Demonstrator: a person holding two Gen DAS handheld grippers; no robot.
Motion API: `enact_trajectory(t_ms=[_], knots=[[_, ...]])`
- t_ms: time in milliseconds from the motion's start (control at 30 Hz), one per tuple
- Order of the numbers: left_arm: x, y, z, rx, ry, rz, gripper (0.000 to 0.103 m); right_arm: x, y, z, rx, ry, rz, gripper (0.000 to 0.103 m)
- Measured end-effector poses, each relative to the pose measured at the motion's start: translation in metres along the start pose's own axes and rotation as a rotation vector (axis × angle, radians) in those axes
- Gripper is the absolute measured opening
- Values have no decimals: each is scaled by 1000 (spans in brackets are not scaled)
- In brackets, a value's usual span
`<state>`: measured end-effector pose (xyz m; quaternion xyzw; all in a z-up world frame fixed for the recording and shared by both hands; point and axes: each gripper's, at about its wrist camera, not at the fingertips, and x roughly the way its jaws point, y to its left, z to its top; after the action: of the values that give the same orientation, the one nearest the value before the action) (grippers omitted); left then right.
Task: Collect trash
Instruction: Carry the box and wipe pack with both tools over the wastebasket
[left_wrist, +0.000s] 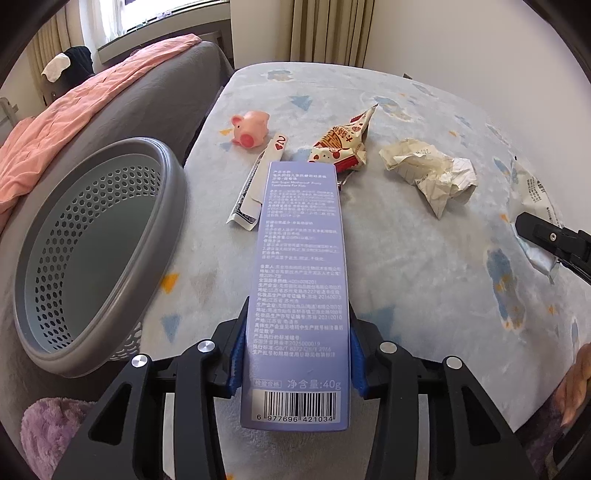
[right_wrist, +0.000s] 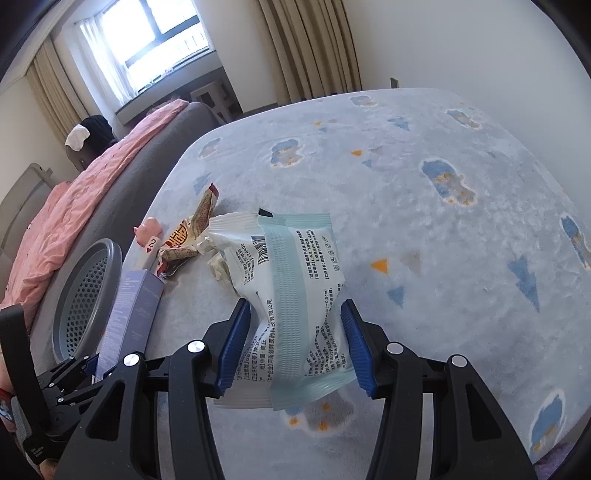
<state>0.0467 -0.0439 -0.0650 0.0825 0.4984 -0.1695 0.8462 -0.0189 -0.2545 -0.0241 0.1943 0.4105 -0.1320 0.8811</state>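
My left gripper (left_wrist: 298, 347) is shut on a long lilac toothpaste box (left_wrist: 301, 266), held lengthwise above the bed beside the grey perforated basket (left_wrist: 92, 243). My right gripper (right_wrist: 291, 343) is shut on a white and pale-green wrapper (right_wrist: 291, 295), its pads pinching the wrapper's waist. The box (right_wrist: 133, 317) and basket (right_wrist: 86, 295) also show at left in the right wrist view. A red-and-white snack wrapper (left_wrist: 341, 146), crumpled paper (left_wrist: 430, 171) and a thin stick packet (left_wrist: 255, 188) lie on the blanket.
A pink pig toy (left_wrist: 251, 127) sits beyond the stick packet. A pale blue patterned blanket (right_wrist: 424, 221) covers the bed. A grey sofa with a pink quilt (left_wrist: 74, 114) stands at left. A purple fluffy cloth (left_wrist: 51, 428) lies at lower left.
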Motion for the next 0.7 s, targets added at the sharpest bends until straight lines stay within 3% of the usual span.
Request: enact_trajectory(t_ms=[400, 700], knots=[[-56, 48, -13, -68, -120, 9, 43, -18, 48, -3, -81, -25, 4, 50], [-81, 128, -18, -182, -169, 87, 43, -18, 128, -5, -185, -24, 117, 50]])
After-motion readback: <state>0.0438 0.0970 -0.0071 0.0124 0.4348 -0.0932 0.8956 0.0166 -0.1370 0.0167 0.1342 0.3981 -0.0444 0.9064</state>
